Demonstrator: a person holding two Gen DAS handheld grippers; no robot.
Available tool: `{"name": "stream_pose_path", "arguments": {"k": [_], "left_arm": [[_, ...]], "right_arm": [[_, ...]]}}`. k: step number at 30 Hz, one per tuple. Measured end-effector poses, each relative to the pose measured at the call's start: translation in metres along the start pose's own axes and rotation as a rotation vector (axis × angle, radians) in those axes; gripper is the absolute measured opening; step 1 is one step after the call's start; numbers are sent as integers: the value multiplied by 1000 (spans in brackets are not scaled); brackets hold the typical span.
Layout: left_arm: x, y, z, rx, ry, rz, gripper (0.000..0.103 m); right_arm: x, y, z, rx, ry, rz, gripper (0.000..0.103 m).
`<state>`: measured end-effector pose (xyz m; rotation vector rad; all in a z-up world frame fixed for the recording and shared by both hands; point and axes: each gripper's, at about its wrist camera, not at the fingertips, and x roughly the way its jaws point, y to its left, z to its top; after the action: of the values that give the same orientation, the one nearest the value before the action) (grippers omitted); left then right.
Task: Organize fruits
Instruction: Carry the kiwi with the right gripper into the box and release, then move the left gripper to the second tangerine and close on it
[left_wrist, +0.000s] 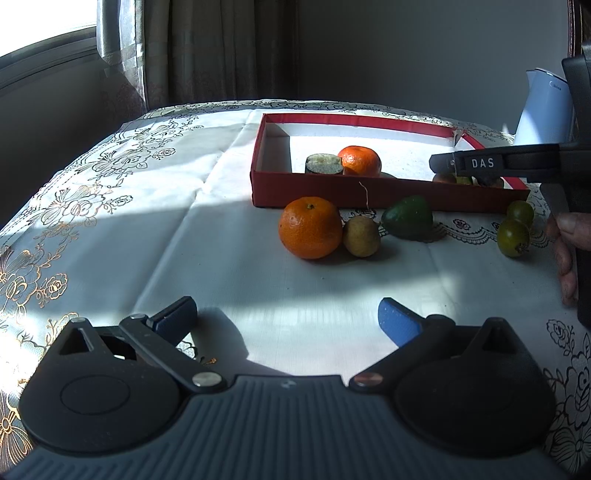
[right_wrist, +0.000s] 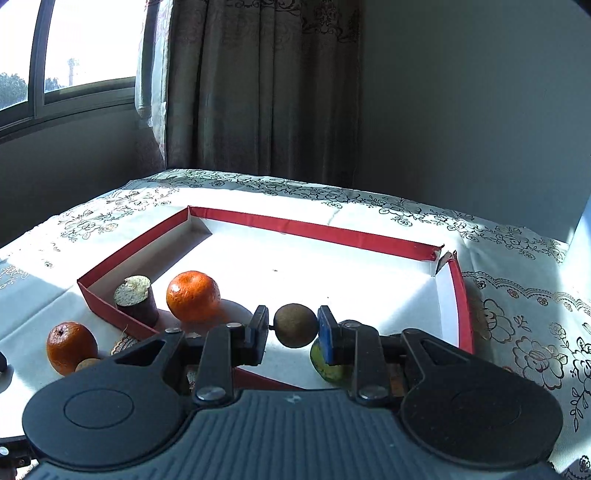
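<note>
Two wrist views of a fruit-sorting task at its midpoint. The right gripper (right_wrist: 293, 328) pinches a small round brown fruit (right_wrist: 295, 325), possibly a longan or kiwi, between its 2 pads and carries it above the near part of the red box (right_wrist: 317, 227), whose white floor is sunlit. Already inside the box are 1 orange (right_wrist: 192, 301), a dark cut cylinder with a pale top (right_wrist: 135, 301), possibly a piece of sugarcane, and, partly hidden beneath the right-hand pad, a green fruit (right_wrist: 325, 365); in the left wrist view other small items in the box's right end show behind the right gripper's arm but are too hidden to name. The left gripper (left_wrist: 288, 314) hovers with its jaws spread wide over the embroidered tablecloth (left_wrist: 110, 229), holding nothing. Still outside the box, along its near wall, lie 1 orange (left_wrist: 310, 227) touching a small tan round fruit (left_wrist: 361, 236), an avocado-like green fruit (left_wrist: 408, 218) just beside them, and 2 small green round fruits (left_wrist: 515, 229) nearer the person's hand (left_wrist: 565, 251). A white kettle (left_wrist: 546, 110) stands beyond the box at the right. Judged from this layout, several pieces are placed, 1 is in transit and awaits release into the box, and 5 remain to be collected from the cloth.
</note>
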<state>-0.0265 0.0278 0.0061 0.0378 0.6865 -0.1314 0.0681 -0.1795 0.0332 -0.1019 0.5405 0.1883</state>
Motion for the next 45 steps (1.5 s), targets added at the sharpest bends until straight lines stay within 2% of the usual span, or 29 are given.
{"name": "stream_pose_path", "arguments": {"k": [6,7,9,10,11,17,20,23,26,32,36,43,45], "left_arm": [[0,0,1,-3,-2,-4,103],[0,1,1,-4,-2,-4,103],[-1,1,0,-10,-6,-7,103],[-1,2,0,-16,-10,-4,103],[-3,3,0,-27,-17,2,103],[-14,20,1,-136,-93,31,103],[-15,20,9,-121,-88,74,103],[-13,15,18,-91,-88,68,103],[-5,1,26,-21,-76,72,103],[20,-16,36,51,-27,150,103],[33,-16,39,53,-20,183,103],[48,-13,52,24,-30,172,103],[50,-11,54,9,-27,153,100]], "right_arm": [[-33,-16,-1,71,-43,20,30],[-44,-22,-5,91,-51,25,34],[-62,-31,-15,124,-63,31,55],[-74,-36,-23,140,-71,24,71],[-82,-39,-30,148,-80,18,78],[-105,-59,-71,213,-94,-22,78],[-102,-66,-73,257,-90,-4,78],[-102,-65,-72,254,-89,11,78],[-103,-68,-74,270,-102,20,78],[-104,-74,-75,301,-110,39,78],[-103,-74,-75,303,-108,48,78],[-102,-74,-76,306,-102,58,78],[-102,-75,-76,308,-99,60,78]]}}
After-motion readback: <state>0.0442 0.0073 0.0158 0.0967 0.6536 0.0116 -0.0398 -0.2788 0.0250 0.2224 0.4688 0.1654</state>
